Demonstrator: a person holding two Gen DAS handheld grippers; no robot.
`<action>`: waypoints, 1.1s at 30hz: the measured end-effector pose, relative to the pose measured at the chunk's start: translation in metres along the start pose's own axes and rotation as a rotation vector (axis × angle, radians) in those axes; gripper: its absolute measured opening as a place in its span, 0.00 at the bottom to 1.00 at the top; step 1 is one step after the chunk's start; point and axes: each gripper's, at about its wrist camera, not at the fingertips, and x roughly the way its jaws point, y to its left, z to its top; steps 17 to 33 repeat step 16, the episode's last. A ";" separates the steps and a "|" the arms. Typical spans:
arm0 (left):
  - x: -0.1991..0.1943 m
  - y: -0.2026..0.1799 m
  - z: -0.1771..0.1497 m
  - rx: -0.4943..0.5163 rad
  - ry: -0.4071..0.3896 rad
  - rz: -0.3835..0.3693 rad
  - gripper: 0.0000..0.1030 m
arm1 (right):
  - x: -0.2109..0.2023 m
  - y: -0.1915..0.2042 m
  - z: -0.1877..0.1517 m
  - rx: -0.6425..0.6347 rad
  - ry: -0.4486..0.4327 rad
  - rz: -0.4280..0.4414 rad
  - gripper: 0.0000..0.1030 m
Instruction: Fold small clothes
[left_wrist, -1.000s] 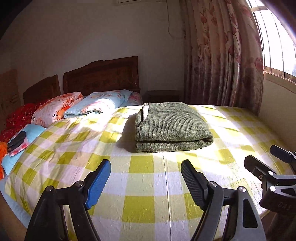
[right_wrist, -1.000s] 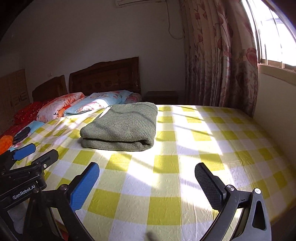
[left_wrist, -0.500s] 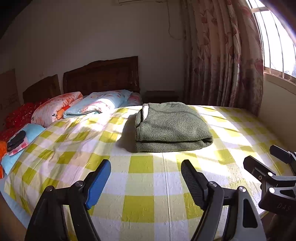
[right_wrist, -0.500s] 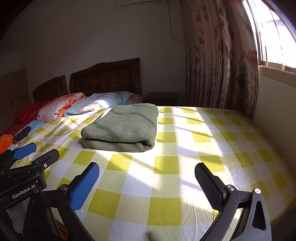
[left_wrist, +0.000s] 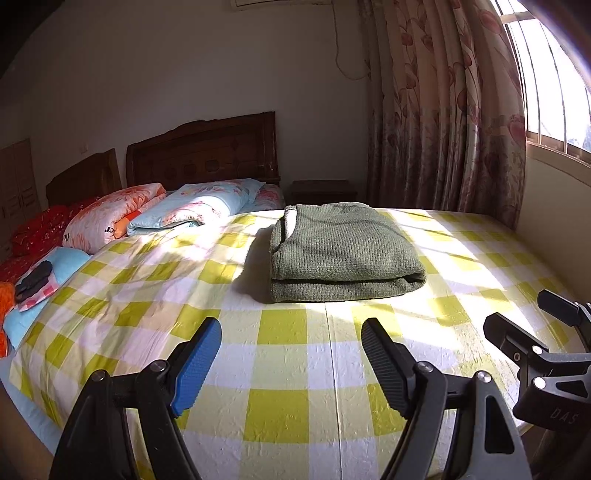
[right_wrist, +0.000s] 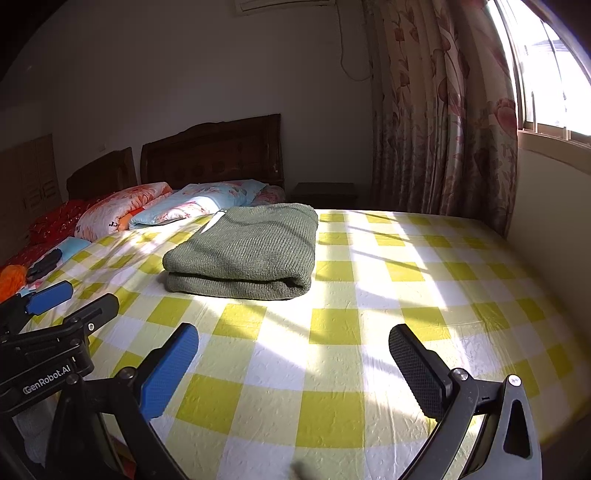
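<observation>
Green knitted sweater (left_wrist: 341, 251) sits neatly folded mid-bed on the yellow-and-white checked bedsheet (left_wrist: 280, 369), so the folding looks done. Left gripper (left_wrist: 291, 354) and right gripper (right_wrist: 293, 365) hover near the foot, jaws wide apart, holding nothing.

My left gripper (left_wrist: 291, 363) and right gripper (right_wrist: 293, 369) are black, silver-screwed, each padded blue and black; "GenRobot.AI" marks one.

Yellow-checked bed sheet (left_wrist: 280, 373), sunlit. Floral pillows (left_wrist: 192, 206) stacked at a dark wooden headboard (left_wrist: 203, 151). Flowered curtain (right_wrist: 443, 122) beside a bright window (right_wrist: 546, 85). Dark nightstand (left_wrist: 325, 190) in the corner.
</observation>
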 end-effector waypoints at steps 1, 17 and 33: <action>0.000 0.000 0.000 0.002 -0.001 -0.001 0.77 | 0.001 0.000 0.000 0.000 0.001 0.000 1.00; -0.005 -0.002 0.000 0.003 -0.031 0.025 0.77 | 0.002 0.006 -0.002 -0.008 0.003 0.010 1.00; -0.005 -0.002 0.000 0.003 -0.031 0.025 0.77 | 0.002 0.006 -0.002 -0.008 0.003 0.010 1.00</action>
